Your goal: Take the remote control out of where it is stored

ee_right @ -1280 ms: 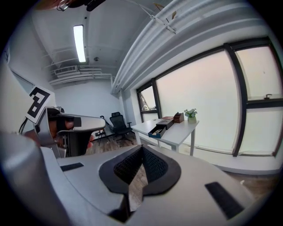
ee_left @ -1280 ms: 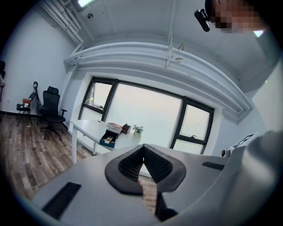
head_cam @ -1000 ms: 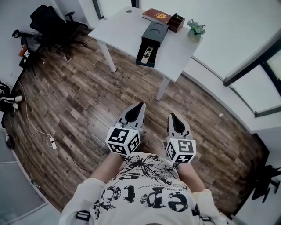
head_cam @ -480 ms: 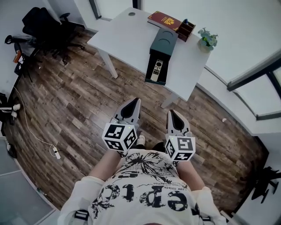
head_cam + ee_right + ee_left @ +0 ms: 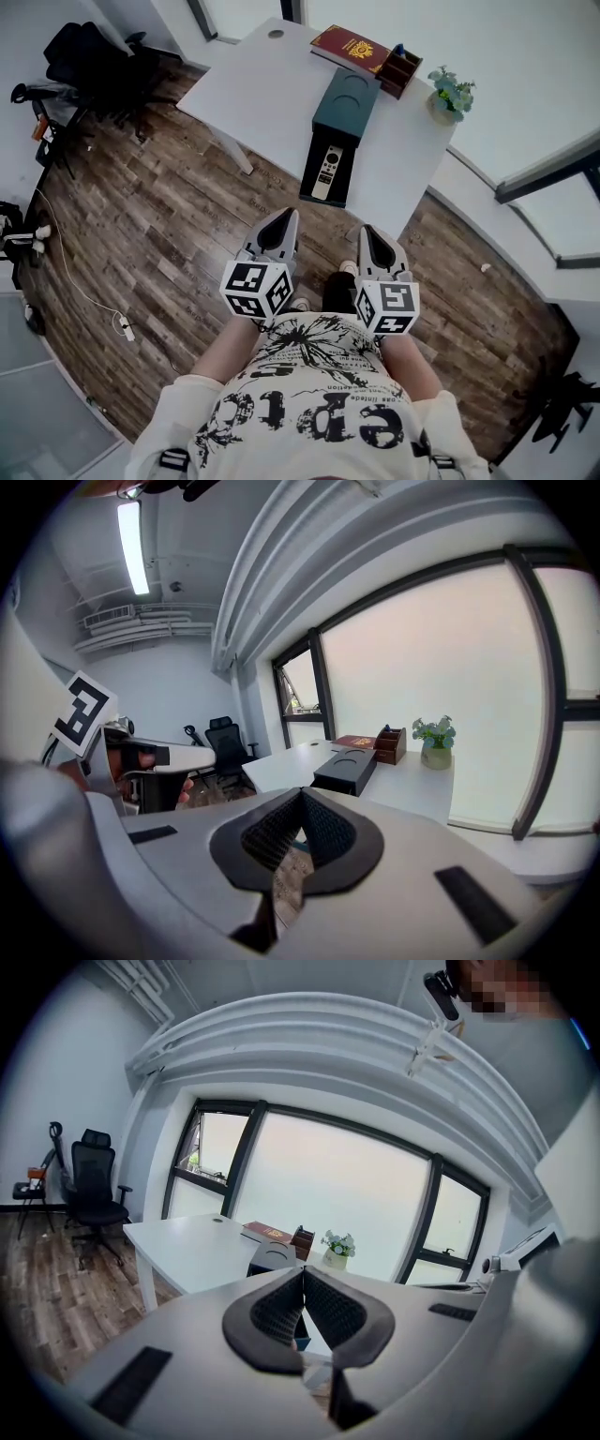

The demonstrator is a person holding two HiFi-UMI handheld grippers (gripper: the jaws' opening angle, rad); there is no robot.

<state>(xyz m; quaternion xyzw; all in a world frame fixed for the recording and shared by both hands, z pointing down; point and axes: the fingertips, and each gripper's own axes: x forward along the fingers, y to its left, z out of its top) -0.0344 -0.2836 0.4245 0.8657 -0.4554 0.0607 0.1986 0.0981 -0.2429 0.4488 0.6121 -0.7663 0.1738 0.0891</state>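
Note:
A pale remote control (image 5: 324,172) lies in the pulled-out tray of a dark green box (image 5: 342,117) on the white desk (image 5: 262,94). The box (image 5: 345,769) also shows in the right gripper view, and its top (image 5: 270,1258) in the left gripper view. My left gripper (image 5: 280,223) and right gripper (image 5: 369,236) hang side by side in front of the desk, above the floor, both shut and empty. Both point toward the desk, short of its near edge.
A red book (image 5: 352,47), a brown organizer (image 5: 400,69) and a small potted plant (image 5: 451,95) stand at the desk's far side. A black office chair (image 5: 94,61) stands at the left. A cable and power strip (image 5: 120,324) lie on the wood floor.
The desk and box have come closer and lower in the head view as the person steps toward them. Both grippers stay shut, held at about the same place before the body.

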